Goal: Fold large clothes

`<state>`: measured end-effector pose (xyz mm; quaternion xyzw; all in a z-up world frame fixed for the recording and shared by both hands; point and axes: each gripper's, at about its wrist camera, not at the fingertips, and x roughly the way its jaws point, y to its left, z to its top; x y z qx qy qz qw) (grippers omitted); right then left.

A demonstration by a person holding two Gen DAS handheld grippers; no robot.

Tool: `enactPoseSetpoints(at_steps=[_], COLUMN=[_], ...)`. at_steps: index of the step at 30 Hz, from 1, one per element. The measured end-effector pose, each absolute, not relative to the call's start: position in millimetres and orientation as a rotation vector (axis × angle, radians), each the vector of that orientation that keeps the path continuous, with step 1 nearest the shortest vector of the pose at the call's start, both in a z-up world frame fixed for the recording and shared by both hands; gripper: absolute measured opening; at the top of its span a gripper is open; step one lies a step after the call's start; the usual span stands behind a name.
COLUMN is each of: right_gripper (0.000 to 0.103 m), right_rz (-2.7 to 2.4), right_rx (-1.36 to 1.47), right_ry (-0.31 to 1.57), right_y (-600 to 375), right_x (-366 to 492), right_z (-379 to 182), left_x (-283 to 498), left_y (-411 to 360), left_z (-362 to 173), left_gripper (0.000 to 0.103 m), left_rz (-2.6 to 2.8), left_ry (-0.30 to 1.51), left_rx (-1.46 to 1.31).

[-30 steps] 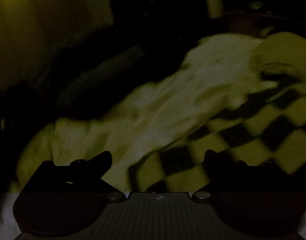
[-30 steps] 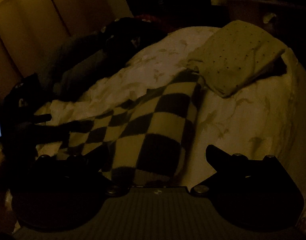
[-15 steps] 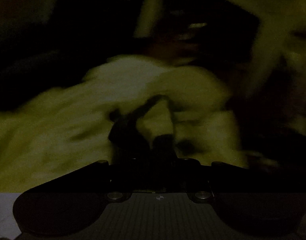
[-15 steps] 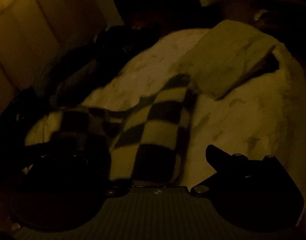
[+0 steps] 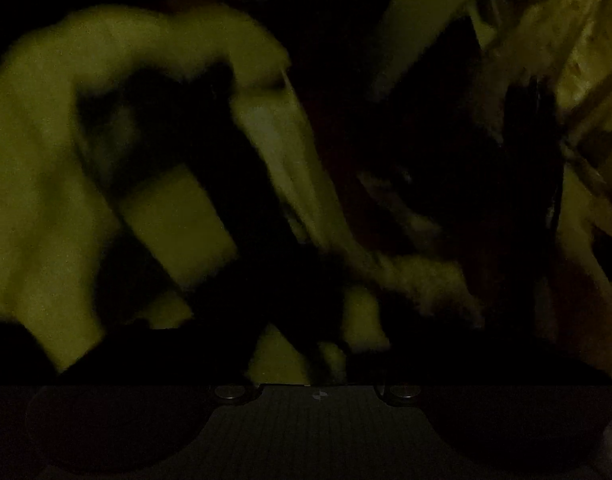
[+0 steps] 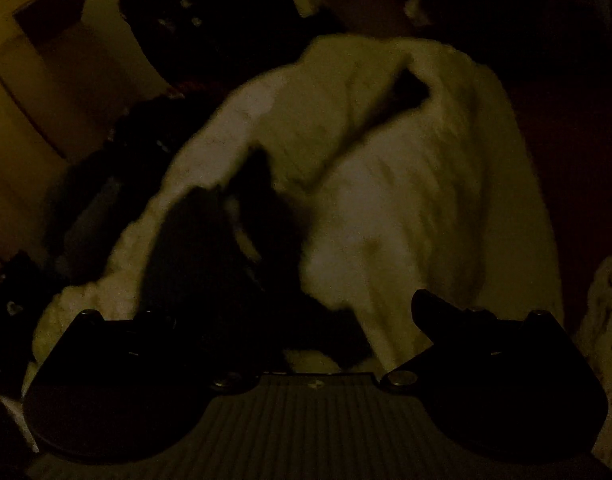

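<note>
The bed (image 6: 445, 184) fills most of the right wrist view, a pale, blurred mound under dim light. A pillow (image 6: 345, 92) lies at its far end. Dark heaped things (image 6: 118, 168) sit left of the bed, with pale panelling (image 6: 30, 80) beyond them.

The blanket (image 5: 178, 216), chequered in pale and dark squares, dominates the left wrist view, blurred and bunched. It hangs from the upper left down to the left gripper (image 5: 317, 360), whose dark fingers stand close together around a pale fold; the jaws look pressed on the cloth, though the gloom and blur hide the contact itself. In the right wrist view the same blanket shows as a dark mass on the near left part of the bed, reaching down to the right gripper (image 6: 306, 328). Its jaws are spread wide: the right finger (image 6: 433, 308) stands clear over the bedcover, while the left finger is lost in shadow against the cloth. The blanket lies between and left of them.
</note>
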<state>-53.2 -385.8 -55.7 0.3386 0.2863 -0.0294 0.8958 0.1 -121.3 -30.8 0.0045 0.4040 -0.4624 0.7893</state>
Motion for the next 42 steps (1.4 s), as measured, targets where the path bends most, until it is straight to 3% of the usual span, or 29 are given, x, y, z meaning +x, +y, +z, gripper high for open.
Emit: enactPoseSetpoints(at_steps=[5, 9, 11, 12, 13, 14, 15, 16, 17, 19, 23, 24, 25, 27, 30, 32, 33, 34, 35, 39, 42], right_gripper=[0.102, 0.093, 0.082, 0.063, 0.043, 0.031, 0.012, 0.008, 0.006, 0.005, 0.005, 0.005, 0.005, 0.005, 0.005, 0.005, 0.005, 0.005, 0.005, 0.005, 0.005], right_rz=[-0.043, -0.017, -0.004, 0.010, 0.008, 0.004, 0.003, 0.000, 0.004, 0.037, 0.099, 0.095, 0.088, 0.101, 0.004, -0.035, -0.042, -0.038, -0.009, 0.031, 0.026], right_rx=[0.881, 0.961, 0.924, 0.929, 0.937, 0.932, 0.910, 0.881, 0.862, 0.840, 0.819, 0.786, 0.748, 0.717, 0.689, 0.677, 0.691, 0.710, 0.707, 0.678, 0.679], right_ry=[0.691, 0.767, 0.785, 0.791, 0.793, 0.786, 0.773, 0.746, 0.697, 0.574, 0.314, 0.257, 0.197, 0.138, 0.156, 0.268, 0.323, 0.358, 0.406, 0.527, 0.506], right_y=[-393.2, -388.2, -381.0, -377.5, -376.1, -373.7, -371.7, -370.8, -371.3, -374.6, -385.2, -385.3, -386.0, -390.6, -400.8, -407.7, -408.1, -404.6, -397.4, -372.0, -369.2], right_x=[-47.5, -43.7, -44.0, -43.0, -43.5, -44.6, -46.5, -49.6, -53.9, -65.3, -97.9, -106.4, -117.3, -130.9, -140.6, -131.7, -126.9, -124.7, -120.1, -106.1, -114.4], right_z=[-94.0, -113.3, -117.7, -121.3, -124.4, -124.5, -121.0, -113.6, -104.5, -80.9, -30.5, -18.2, -4.8, 10.0, 11.0, -5.9, -17.5, -29.4, -38.9, -60.8, -56.6], left_x=[30.1, 46.3, 45.2, 38.9, 39.0, 38.1, 35.7, 34.4, 34.7, 34.2, 32.3, 29.6, 23.6, 12.2, 5.7, 11.4, 15.5, 21.8, 27.6, 60.5, 98.8], left_y=[-116.7, -128.4, -134.7, -128.4, -127.5, -123.2, -115.0, -108.9, -98.7, -73.7, -17.4, -2.6, 14.5, 42.6, 84.9, 98.8, 96.8, 87.5, 75.9, -7.6, -77.4], left_z=[-11.6, -35.3, -47.5, -47.9, -50.9, -48.2, -43.5, -36.7, -29.7, -17.3, 11.0, 16.8, 24.5, 35.3, 29.6, 20.9, 20.0, 21.4, 25.4, 40.5, 41.1], left_gripper=[0.103, 0.103, 0.103, 0.103, 0.090, 0.085, 0.076, 0.066, 0.058, 0.052, 0.048, 0.043, 0.027, 0.026, 0.029, 0.035, 0.052, 0.081, 0.103, 0.103, 0.103], left_rz=[-0.791, -0.687, -0.698, -0.719, -0.737, -0.747, -0.754, -0.754, -0.752, -0.749, -0.707, -0.693, -0.662, -0.529, -0.303, -0.243, -0.253, -0.284, -0.322, -0.564, -0.740], left_ry=[0.700, 0.719, 0.740, 0.750, 0.767, 0.768, 0.752, 0.735, 0.722, 0.718, 0.700, 0.694, 0.683, 0.653, 0.687, 0.728, 0.723, 0.717, 0.709, 0.558, 0.577], left_rx=[0.029, 0.093, 0.107, 0.081, 0.046, 0.015, 0.005, 0.010, -0.003, -0.059, -0.169, -0.198, -0.207, -0.137, -0.071, -0.086, -0.098, -0.106, -0.103, -0.025, 0.024])
